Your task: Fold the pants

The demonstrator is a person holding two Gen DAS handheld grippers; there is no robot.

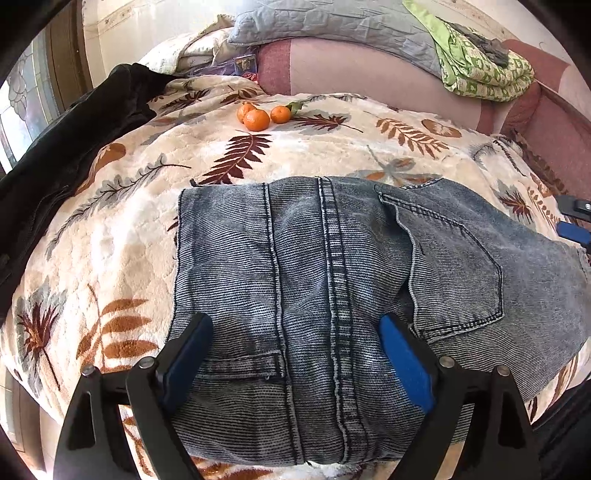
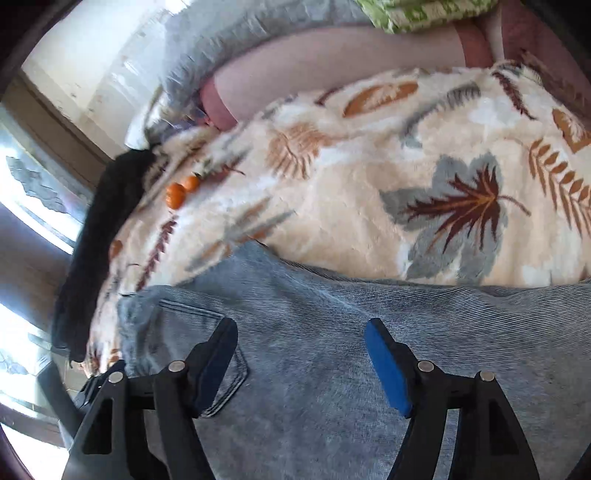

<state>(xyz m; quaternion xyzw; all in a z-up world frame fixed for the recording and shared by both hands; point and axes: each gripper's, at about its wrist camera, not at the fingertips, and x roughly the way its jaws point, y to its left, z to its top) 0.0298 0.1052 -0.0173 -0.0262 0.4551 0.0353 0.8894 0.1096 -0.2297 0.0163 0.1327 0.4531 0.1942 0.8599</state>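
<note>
Faded blue denim pants (image 1: 332, 280) lie folded on a leaf-patterned fleece blanket (image 1: 122, 229), seams and a back pocket facing up. My left gripper (image 1: 295, 332) is open just above the near end of the pants, its blue-padded fingers spread either side of the centre seam. My right gripper (image 2: 301, 332) is open over the lighter denim (image 2: 332, 354) at the right end of the pants. Part of the right gripper shows at the right edge of the left wrist view (image 1: 574, 221).
Three tangerines (image 1: 258, 116) sit on the blanket beyond the pants. A black garment (image 1: 62, 155) lies along the left side. A grey quilt (image 1: 332, 26) and a green patterned blanket (image 1: 480, 70) rest on the pink sofa back (image 1: 351, 70). A window is at left.
</note>
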